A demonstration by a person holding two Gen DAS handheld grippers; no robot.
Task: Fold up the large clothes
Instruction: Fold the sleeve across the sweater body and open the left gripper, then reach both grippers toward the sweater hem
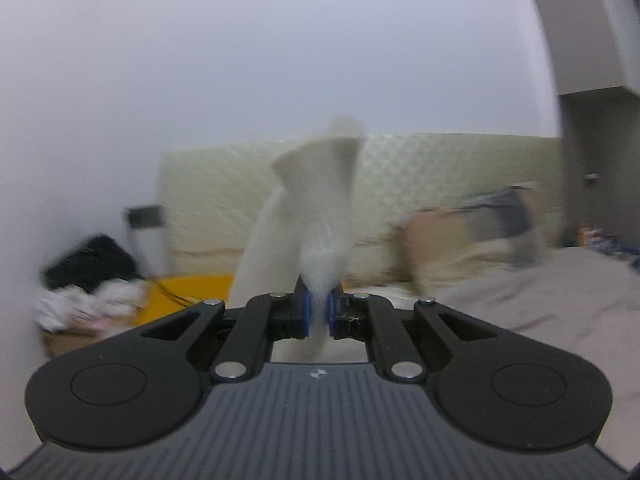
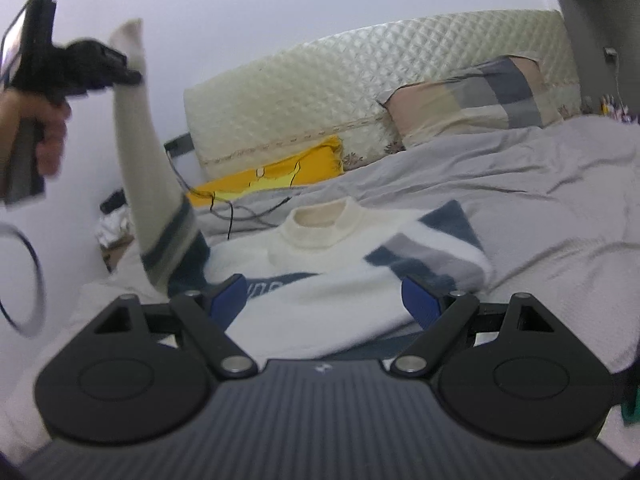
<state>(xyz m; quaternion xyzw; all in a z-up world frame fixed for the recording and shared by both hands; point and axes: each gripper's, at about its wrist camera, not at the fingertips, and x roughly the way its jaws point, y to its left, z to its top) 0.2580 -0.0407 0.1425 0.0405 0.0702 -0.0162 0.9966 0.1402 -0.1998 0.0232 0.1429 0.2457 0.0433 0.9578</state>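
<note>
A white sweater (image 2: 320,280) with blue and grey stripes and a cream collar lies front-up on the grey bedsheet (image 2: 540,208). One sleeve (image 2: 432,248) is folded across its chest. My left gripper (image 1: 318,312) is shut on the cuff of the other sleeve (image 1: 308,208) and holds it high in the air; it also shows in the right wrist view (image 2: 128,68) at the upper left, with the sleeve (image 2: 148,168) hanging down from it. My right gripper (image 2: 326,300) is open, low over the sweater's body, holding nothing.
A quilted cream headboard (image 2: 360,92) stands behind the bed, with a patchwork pillow (image 2: 472,100) against it. A yellow cloth (image 2: 280,172) and black cables (image 2: 240,208) lie near the sweater's collar. A heap of clothes (image 1: 92,300) sits by the wall at the left.
</note>
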